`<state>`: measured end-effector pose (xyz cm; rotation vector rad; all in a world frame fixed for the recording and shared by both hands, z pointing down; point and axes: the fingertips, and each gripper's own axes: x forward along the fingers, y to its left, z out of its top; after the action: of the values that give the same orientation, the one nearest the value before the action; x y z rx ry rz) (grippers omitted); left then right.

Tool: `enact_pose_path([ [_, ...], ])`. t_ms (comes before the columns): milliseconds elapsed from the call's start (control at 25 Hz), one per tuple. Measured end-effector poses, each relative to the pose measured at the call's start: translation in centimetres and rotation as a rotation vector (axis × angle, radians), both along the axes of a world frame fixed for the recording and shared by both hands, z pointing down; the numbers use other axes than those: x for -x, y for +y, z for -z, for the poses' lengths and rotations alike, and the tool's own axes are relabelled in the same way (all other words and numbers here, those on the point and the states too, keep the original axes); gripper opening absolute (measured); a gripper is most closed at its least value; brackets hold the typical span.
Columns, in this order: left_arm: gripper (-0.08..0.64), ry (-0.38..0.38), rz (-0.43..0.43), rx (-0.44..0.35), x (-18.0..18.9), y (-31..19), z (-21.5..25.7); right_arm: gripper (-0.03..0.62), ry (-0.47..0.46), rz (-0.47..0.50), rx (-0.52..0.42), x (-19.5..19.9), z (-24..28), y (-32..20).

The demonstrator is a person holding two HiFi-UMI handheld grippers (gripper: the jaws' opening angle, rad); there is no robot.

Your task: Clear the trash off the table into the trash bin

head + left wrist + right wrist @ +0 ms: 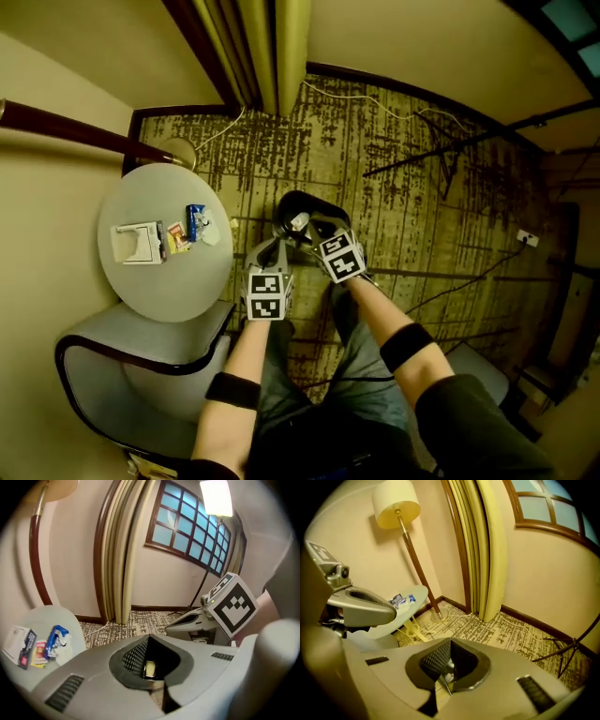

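The round grey table at the left carries the trash: a white box, an orange wrapper, a blue wrapper and a crumpled white paper. The black trash bin stands on the carpet to the table's right. Both grippers hang side by side over the bin. My left gripper is shut, and nothing shows held between its fingers. My right gripper is shut too, with nothing in its grip. The left gripper view shows the blue wrapper and the box at far left.
A grey armchair sits close under the table's near side. A floor lamp's pole and base stand behind the table, beside yellow curtains. Cables and a dark stand lie on the patterned carpet.
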<state>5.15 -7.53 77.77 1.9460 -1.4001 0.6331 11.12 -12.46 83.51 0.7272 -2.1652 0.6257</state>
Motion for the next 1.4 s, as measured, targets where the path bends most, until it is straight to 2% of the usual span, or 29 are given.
enact_pose_path([
  [240, 0.0, -0.019, 0.107, -0.079, 3.0, 0.8, 11.1, 0.001, -0.049, 0.09, -0.104, 2.5, 12.5, -0.3],
  [480, 0.0, -0.074, 0.254, -0.149, 8.1, 4.9, 19.7, 0.001, -0.128, 0.207, -0.177, 6.5, 22.0, 2.0],
  [640, 0.0, -0.12, 0.348, -0.177, 11.3, 8.9, 23.7, 0.001, -0.191, 0.313, -0.205, 10.2, 27.4, 5.1],
  [880, 0.0, -0.175, 0.495, -0.198, 17.3, 15.7, 27.1, 0.0, -0.258, 0.498, -0.225, 16.9, 31.1, 11.8],
  [1080, 0.0, -0.198, 0.597, -0.202, 20.6, 21.0, 28.5, 0.0, -0.289, 0.641, -0.224, 20.8, 32.7, 17.8],
  [1200, 0.0, -0.205, 0.649, -0.202, 22.0, 23.4, 28.4, 0.0, -0.295, 0.692, -0.218, 22.0, 32.8, 20.4],
  [1400, 0.0, -0.207, 0.695, -0.213, 23.2, 25.5, 27.9, 0.0, -0.289, 0.724, -0.189, 22.7, 33.1, 22.7],
])
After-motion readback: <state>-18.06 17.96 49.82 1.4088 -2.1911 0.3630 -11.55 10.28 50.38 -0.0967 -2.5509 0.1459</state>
